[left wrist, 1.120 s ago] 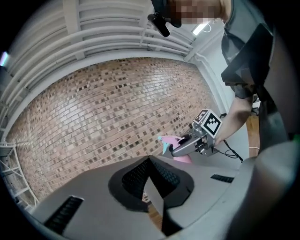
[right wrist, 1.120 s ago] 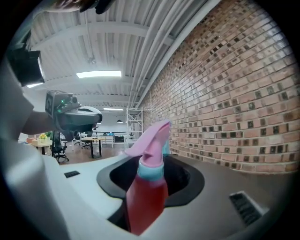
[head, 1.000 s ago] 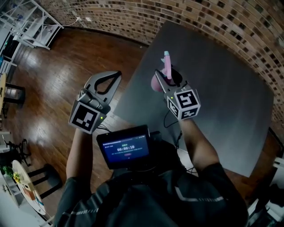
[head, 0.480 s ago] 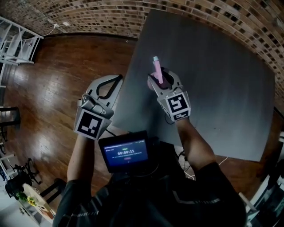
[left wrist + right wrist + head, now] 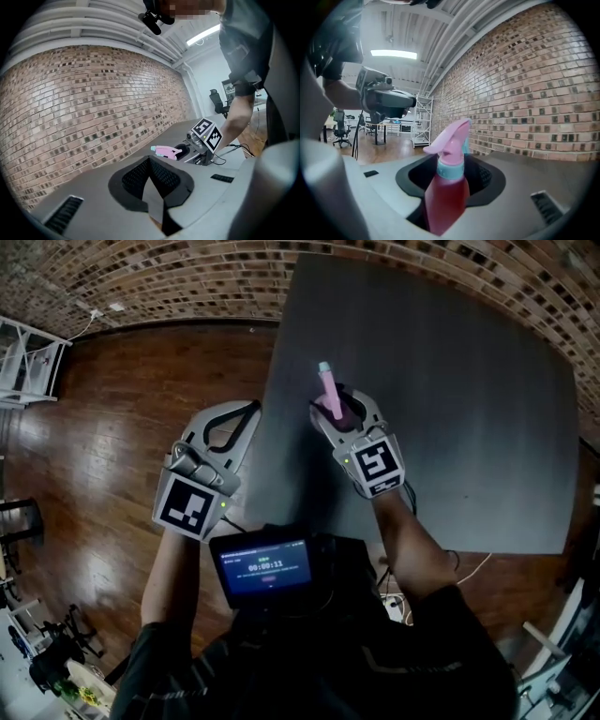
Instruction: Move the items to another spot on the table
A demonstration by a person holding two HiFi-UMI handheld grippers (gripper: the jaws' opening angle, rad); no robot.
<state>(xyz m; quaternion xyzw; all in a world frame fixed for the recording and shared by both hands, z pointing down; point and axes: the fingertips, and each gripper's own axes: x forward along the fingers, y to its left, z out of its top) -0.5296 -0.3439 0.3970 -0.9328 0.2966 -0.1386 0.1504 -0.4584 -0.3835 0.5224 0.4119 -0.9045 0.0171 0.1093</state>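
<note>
The floor is glossy brown wooden boards that catch the light. A wall of small bricks in mixed red, tan and dark tones runs along the table's far side. The table is a flat, matt, dark grey square, bare over nearly all of its top. A white metal rack with thin bars stands on the floor, well off beyond the table's left edge.

The left tool is pale grey moulded plastic with dark ribbed pads. Its two curved jaws meet at the tips in a closed teardrop loop with nothing inside. It hangs over the floor, just outside the table's left edge. The right tool is the same make and sits over the table, just inside that left edge, about halfway along it. Its jaws have just been opening a little, yet they grip the spray bottle on both sides of its body.

A small dark screen with a blue lit face is at the person's chest.

The spray bottle is smooth plastic: a reddish-pink body, a teal collar, and a paler pink trigger head.
</note>
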